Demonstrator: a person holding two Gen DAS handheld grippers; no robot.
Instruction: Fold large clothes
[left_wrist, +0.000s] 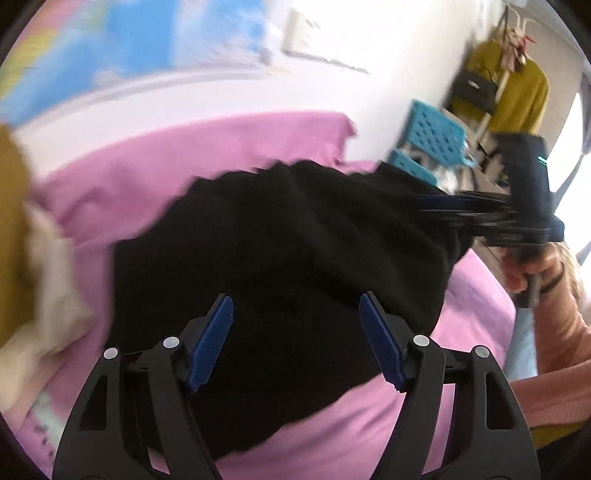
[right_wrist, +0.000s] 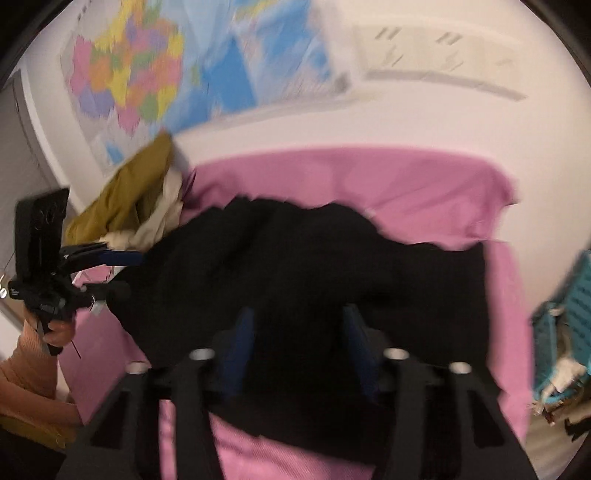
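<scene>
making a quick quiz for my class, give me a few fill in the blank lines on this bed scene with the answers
1. The black garment lies on a sheet coloured ____.
2. The left gripper hangs over the garment with its jaws ____.
3. The baskets beside the bed are coloured ____.
4. On the wall behind the bed hangs a colourful ____.

Answers: pink; open; blue; map

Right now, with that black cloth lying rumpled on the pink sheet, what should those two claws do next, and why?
Probably lower the open left gripper onto the rumpled black garment's near edge and pinch it: nothing sits between its jaws, and the cloth still lies bunched on the pink bedsheet.
</scene>
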